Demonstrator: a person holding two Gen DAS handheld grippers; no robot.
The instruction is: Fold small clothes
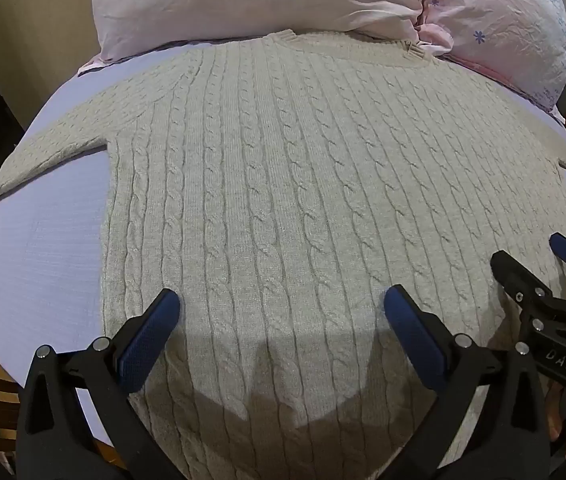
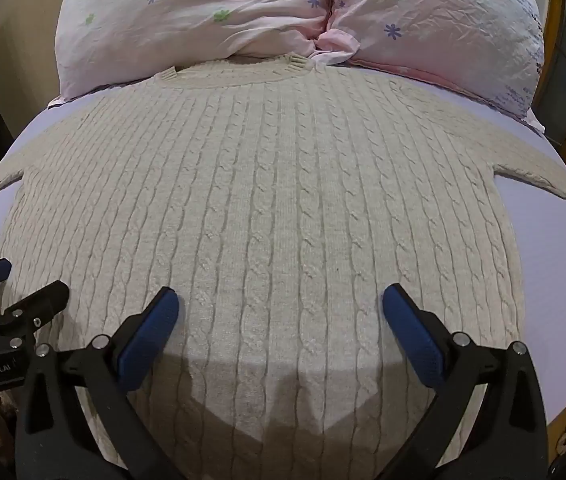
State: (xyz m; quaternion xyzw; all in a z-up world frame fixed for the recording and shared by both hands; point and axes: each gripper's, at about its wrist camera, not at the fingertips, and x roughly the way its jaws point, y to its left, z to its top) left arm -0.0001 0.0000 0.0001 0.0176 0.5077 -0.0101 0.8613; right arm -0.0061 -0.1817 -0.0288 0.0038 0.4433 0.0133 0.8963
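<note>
Sweater in pale cable knit lies flat and unfolded on a lavender sheet, beneath the left gripper and right gripper, each hovering over the hem end with blue-padded jaws spread wide and holding nothing. Its sleeves angle out to both sides, and its ribbed collar sits just beside two crinkled pink floral pillows at the far end.
</note>
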